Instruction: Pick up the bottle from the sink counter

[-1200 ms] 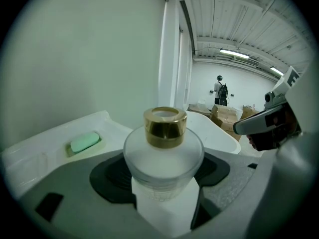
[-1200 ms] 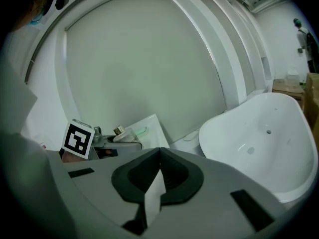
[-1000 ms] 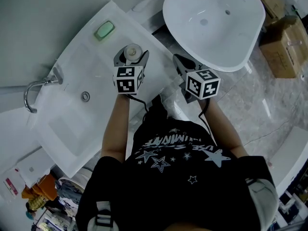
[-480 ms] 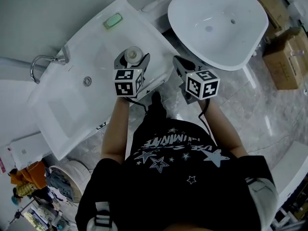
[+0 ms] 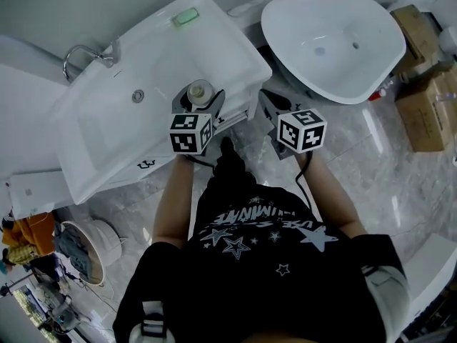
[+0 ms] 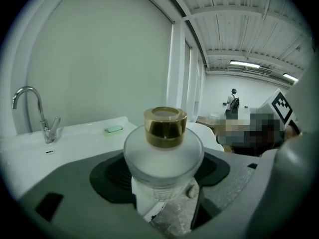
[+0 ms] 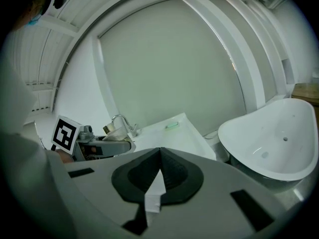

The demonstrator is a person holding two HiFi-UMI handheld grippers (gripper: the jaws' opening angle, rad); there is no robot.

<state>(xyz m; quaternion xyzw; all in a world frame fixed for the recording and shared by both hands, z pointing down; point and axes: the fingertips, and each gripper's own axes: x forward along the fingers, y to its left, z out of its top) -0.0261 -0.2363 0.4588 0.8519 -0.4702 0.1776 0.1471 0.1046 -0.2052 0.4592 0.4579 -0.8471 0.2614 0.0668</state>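
Frosted glass with a gold cap, the bottle (image 5: 199, 89) sits upright between the fingers (image 6: 107, 176) of the left gripper (image 5: 198, 100), which press against its round body from both sides. In the head view it is at the front right corner of the white tabletop (image 5: 207, 41), right at the edge. The left gripper view shows the corner of the tabletop and the grey marble floor (image 5: 357, 163) below the bottle, but I cannot tell whether its base touches the surface.

The right gripper (image 5: 268, 100) is held just to the right of the left one, off the tabletop and over the floor. Its fingers (image 7: 134, 176) meet at the tips with nothing between them.

The tabletop has a sunken basin with a round drain (image 5: 138, 96). A curved chrome tap (image 5: 86, 52) stands at its far left side, and a pale green bar of soap (image 5: 186, 16) lies at the far edge, well apart from the bottle. To the right of the tabletop, a large white freestanding tub (image 5: 335, 41) stands on the floor. Cardboard boxes (image 5: 428, 106) are stacked beyond it at the right edge of the head view.

The person's bare forearms reach forward to both grippers, above a black T-shirt (image 5: 264, 263) printed with stars.
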